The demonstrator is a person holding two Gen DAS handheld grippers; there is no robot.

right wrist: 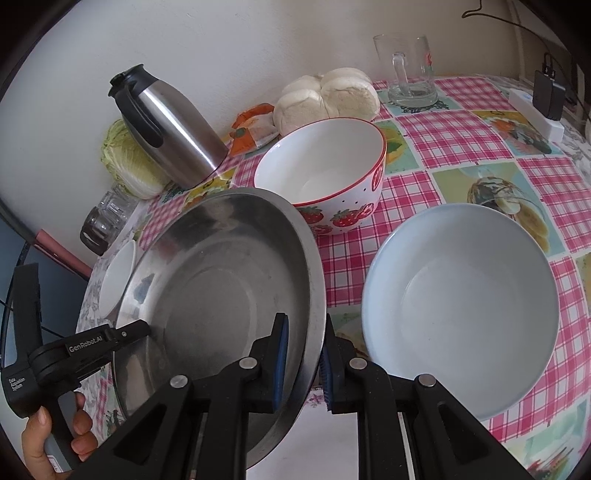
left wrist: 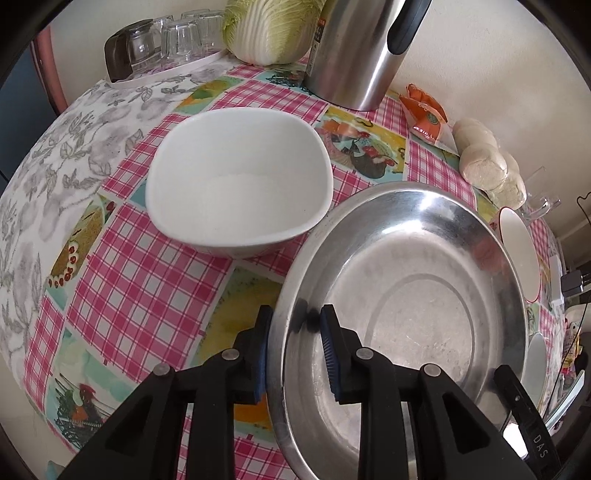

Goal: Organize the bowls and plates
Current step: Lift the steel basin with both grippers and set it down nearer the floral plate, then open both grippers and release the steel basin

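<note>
A large steel bowl [left wrist: 417, 288] is held between both grippers. My left gripper [left wrist: 295, 347] is shut on its left rim. My right gripper [right wrist: 304, 363] is shut on its right rim, where the bowl [right wrist: 221, 288] shows tilted. A white squarish bowl [left wrist: 236, 181] stands on the checked tablecloth [left wrist: 140, 266] just left of the steel bowl; its edge also shows in the right wrist view [right wrist: 118, 280]. A strawberry-patterned bowl [right wrist: 328, 177] stands behind the steel bowl. A pale blue bowl [right wrist: 461, 306] stands to its right.
A steel thermos jug [left wrist: 354, 51] and a cabbage [left wrist: 269, 29] stand at the back by the wall. A tray of upturned glasses [left wrist: 166, 48] is at the back left. Bread rolls [right wrist: 328, 96], an orange packet [right wrist: 255, 129] and a glass mug [right wrist: 410, 70] sit behind the bowls.
</note>
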